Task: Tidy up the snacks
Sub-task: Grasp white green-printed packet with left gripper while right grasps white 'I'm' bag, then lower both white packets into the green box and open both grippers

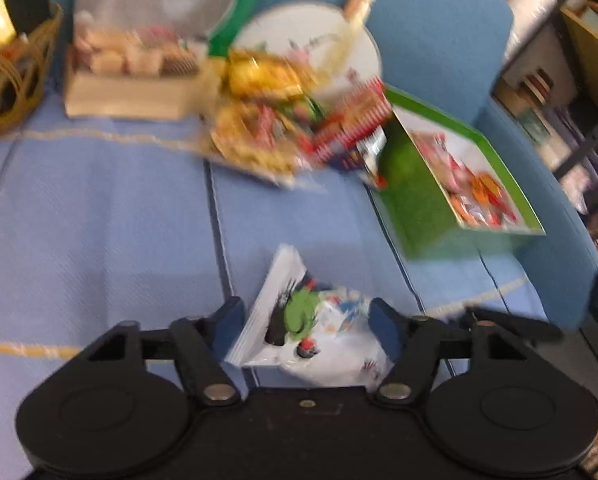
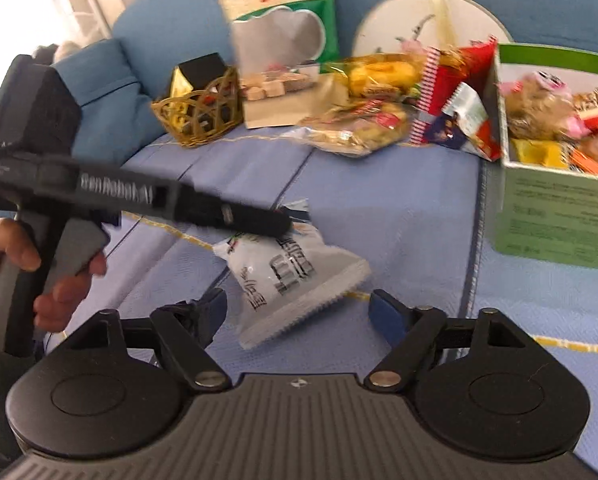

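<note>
**White packet between wide jaws**

"GenRobot.AI" reads along the left gripper body. The packet (bold black characters) lies on the blue sofa, short of the green box, basket and snack pile. Left jaws spread wide around it, seemingly not pressing. The right gripper gapes empty, just beside.

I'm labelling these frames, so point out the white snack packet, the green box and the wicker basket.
white snack packet [image 2: 287, 276], right wrist view, middle of its printed face.
green box [image 2: 559, 216], right wrist view, its printed front wall.
wicker basket [image 2: 203, 120], right wrist view, its woven front wall.
</note>
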Tool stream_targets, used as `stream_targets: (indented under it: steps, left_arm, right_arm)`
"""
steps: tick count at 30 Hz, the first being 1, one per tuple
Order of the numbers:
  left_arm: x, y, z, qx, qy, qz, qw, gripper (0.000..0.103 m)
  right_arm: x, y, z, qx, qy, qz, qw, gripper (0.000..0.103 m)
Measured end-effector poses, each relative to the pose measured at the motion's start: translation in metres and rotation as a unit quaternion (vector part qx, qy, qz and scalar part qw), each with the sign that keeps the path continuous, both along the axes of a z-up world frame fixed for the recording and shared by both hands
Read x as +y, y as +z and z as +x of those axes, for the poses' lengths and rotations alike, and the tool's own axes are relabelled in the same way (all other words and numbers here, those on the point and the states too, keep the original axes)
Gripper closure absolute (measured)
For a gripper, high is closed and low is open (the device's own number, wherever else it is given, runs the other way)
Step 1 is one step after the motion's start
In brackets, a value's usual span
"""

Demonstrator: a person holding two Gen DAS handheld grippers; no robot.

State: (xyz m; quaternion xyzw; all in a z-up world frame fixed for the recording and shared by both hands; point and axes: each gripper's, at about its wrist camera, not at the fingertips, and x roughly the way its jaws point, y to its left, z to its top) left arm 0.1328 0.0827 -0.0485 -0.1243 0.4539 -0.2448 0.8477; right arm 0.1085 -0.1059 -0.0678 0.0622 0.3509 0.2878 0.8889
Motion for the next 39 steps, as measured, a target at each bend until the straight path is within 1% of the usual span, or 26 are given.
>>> stream_targets:
  steps: [2,4,6,7,8,9,10,11,12,13,14,18,22,26,32,36,39]
  left_arm:
    - [-0.001,0.001,-0.004,-0.002,-0.004,0.001,1.0000,0.009]
    - [-0.001,0.002,-0.004,-0.004,-0.002,0.002,1.0000,0.006]
    - [-0.002,0.002,-0.004,0.002,-0.002,-0.002,1.0000,0.000]
    - [-0.003,0.000,-0.003,0.010,-0.003,-0.008,0.9999,0.000]
    - [-0.004,-0.002,-0.002,0.016,-0.003,-0.013,0.9998,0.000]
    - [-0.005,-0.004,-0.002,0.019,-0.002,-0.017,0.9997,0.000]
    - [-0.007,-0.005,-0.003,0.016,0.002,-0.015,0.9998,0.004]
    - [-0.009,-0.004,-0.004,0.010,0.002,-0.015,0.9998,0.011]
    - [-0.010,-0.003,-0.004,0.011,-0.001,-0.021,0.9997,0.025]
    - [-0.011,-0.001,-0.004,0.009,0.004,-0.026,0.9996,0.025]
    - [-0.013,0.003,-0.005,0.001,0.009,-0.025,0.9996,0.025]
    - [-0.023,0.027,-0.006,-0.048,0.009,-0.026,0.9985,0.027]
    - [-0.041,0.053,-0.001,-0.100,-0.001,-0.027,0.9946,0.027]
    - [-0.071,0.072,0.012,-0.138,-0.022,-0.029,0.9898,0.027]
    - [-0.121,0.088,0.039,-0.168,-0.062,-0.039,0.9831,0.027]
    - [-0.151,0.090,0.057,-0.172,-0.082,-0.048,0.9804,0.027]
    - [-0.173,0.085,0.069,-0.169,-0.092,-0.050,0.9799,0.027]
  right_arm:
    - [-0.002,-0.001,0.002,0.004,-0.006,0.000,1.000,0.000]
    - [-0.006,-0.001,0.004,0.010,-0.009,0.012,1.000,0.000]
    - [-0.007,-0.001,0.004,0.010,-0.010,0.014,1.000,0.000]
    - [-0.007,-0.002,0.004,0.009,-0.010,0.013,1.000,0.001]
    - [-0.007,-0.002,0.004,0.007,-0.009,0.012,1.000,0.011]
    - [-0.007,-0.002,0.004,0.006,-0.006,0.009,1.000,0.016]
    - [-0.007,-0.002,0.004,0.006,-0.006,0.009,1.000,0.022]
    - [-0.008,-0.001,0.004,0.008,-0.003,0.012,1.000,0.033]
    - [-0.008,-0.001,0.004,0.009,-0.002,0.015,1.000,0.046]
    - [-0.008,0.001,0.003,0.005,-0.002,0.011,1.000,0.050]
    - [-0.008,0.004,0.001,-0.008,-0.003,0.005,1.000,0.055]
    - [-0.013,0.021,-0.006,-0.070,-0.015,-0.005,0.997,0.058]
    - [-0.031,0.042,-0.009,-0.133,-0.042,-0.002,0.990,0.059]
    - [-0.058,0.057,-0.007,-0.167,-0.081,0.004,0.983,0.059]
    - [-0.099,0.068,-0.001,-0.204,-0.153,0.000,0.967,0.059]
    - [-0.120,0.067,0.004,-0.216,-0.201,0.000,0.955,0.059]
    - [-0.130,0.063,0.011,-0.216,-0.231,-0.019,0.948,0.059]
